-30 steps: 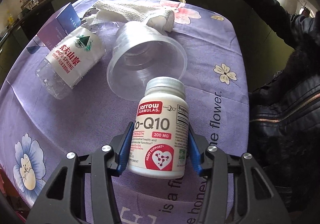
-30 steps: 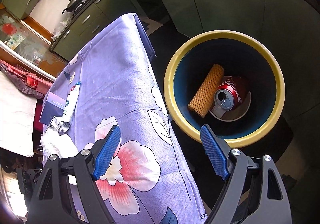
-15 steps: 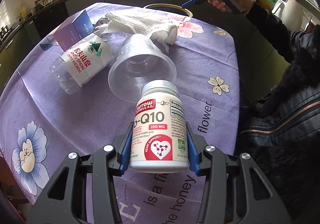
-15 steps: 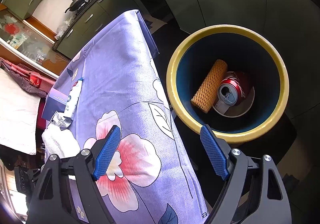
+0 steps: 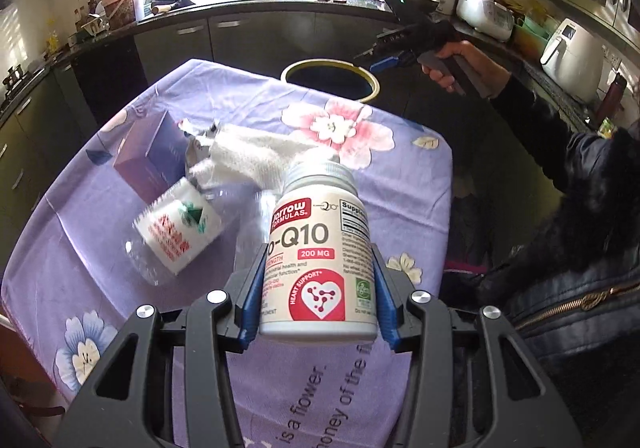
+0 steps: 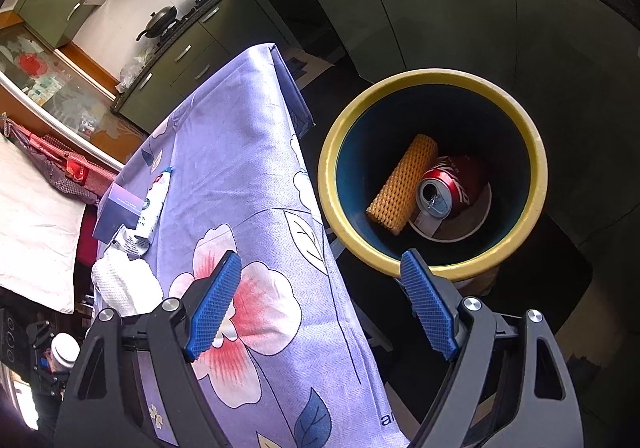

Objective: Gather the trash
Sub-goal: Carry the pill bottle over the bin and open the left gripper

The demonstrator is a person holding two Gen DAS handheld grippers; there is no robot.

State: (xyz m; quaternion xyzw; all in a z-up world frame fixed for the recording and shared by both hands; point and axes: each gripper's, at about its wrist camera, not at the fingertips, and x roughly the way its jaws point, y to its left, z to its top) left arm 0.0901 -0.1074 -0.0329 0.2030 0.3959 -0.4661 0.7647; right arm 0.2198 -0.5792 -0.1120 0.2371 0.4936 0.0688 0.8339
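Note:
My left gripper (image 5: 316,304) is shut on a white supplement bottle (image 5: 320,260) and holds it up above the purple tablecloth (image 5: 400,200). On the cloth lie a crushed water bottle (image 5: 176,236), a white cloth (image 5: 256,160) and a purple box (image 5: 148,156). The yellow-rimmed bin (image 6: 432,176) stands past the table's far edge; it holds a red can (image 6: 448,188) and a yellow foam net (image 6: 404,184). My right gripper (image 6: 320,308) is open and empty, above the table's edge beside the bin. It also shows in the left wrist view (image 5: 388,56).
A toothpaste tube (image 6: 154,204) and a crumpled wrapper (image 6: 128,240) lie on the far side of the table. Dark kitchen cabinets (image 5: 248,36) and a cluttered counter surround the table. The person's dark jacket (image 5: 580,248) is at the right.
My left gripper has lifted the supplement bottle off the table and tilted up toward the bin. The right gripper has stayed open near the bin, shifting slightly.

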